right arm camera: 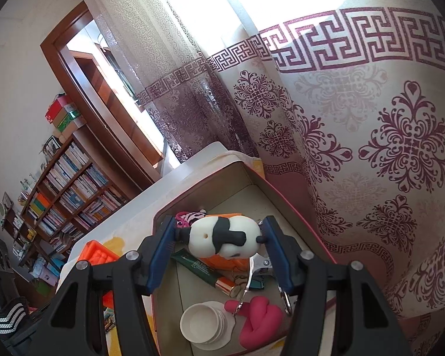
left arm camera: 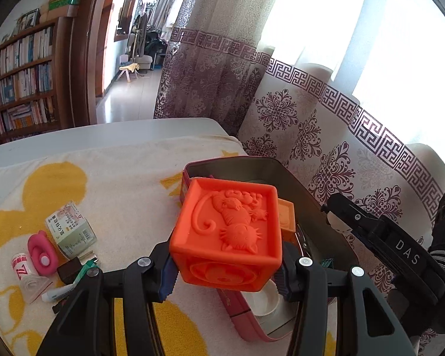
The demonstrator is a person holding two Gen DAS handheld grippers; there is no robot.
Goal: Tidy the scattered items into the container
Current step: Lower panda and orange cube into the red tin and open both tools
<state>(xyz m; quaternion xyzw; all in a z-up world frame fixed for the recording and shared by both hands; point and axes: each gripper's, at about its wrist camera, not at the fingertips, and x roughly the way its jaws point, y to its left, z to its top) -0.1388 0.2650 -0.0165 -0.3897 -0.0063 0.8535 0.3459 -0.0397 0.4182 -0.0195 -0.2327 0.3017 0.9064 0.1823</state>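
My left gripper (left arm camera: pixel 225 270) is shut on an orange cube (left arm camera: pixel 231 225) with a cat in relief, held over the near left rim of the open tin container (left arm camera: pixel 311 184). In the right wrist view my right gripper (right arm camera: pixel 222 238) is shut on a black-and-white panda toy (right arm camera: pixel 225 237), above the inside of the container (right arm camera: pixel 204 190). A green tube (right arm camera: pixel 198 267), a stack of white dishes (right arm camera: pixel 204 323), a pink toy (right arm camera: pixel 261 320) and an orange block (right arm camera: pixel 222 262) lie in it. The orange cube (right arm camera: pixel 99 255) shows at the left.
On the yellow-and-white towel (left arm camera: pixel 118 184), left of the container, lie a medicine box (left arm camera: pixel 71 231), a pink toy (left arm camera: pixel 41 252), a white tube (left arm camera: pixel 20 267) and a brown block (left arm camera: pixel 69 270). A patterned curtain (left arm camera: pixel 311 118) hangs close behind the container. The table ends beyond the towel.
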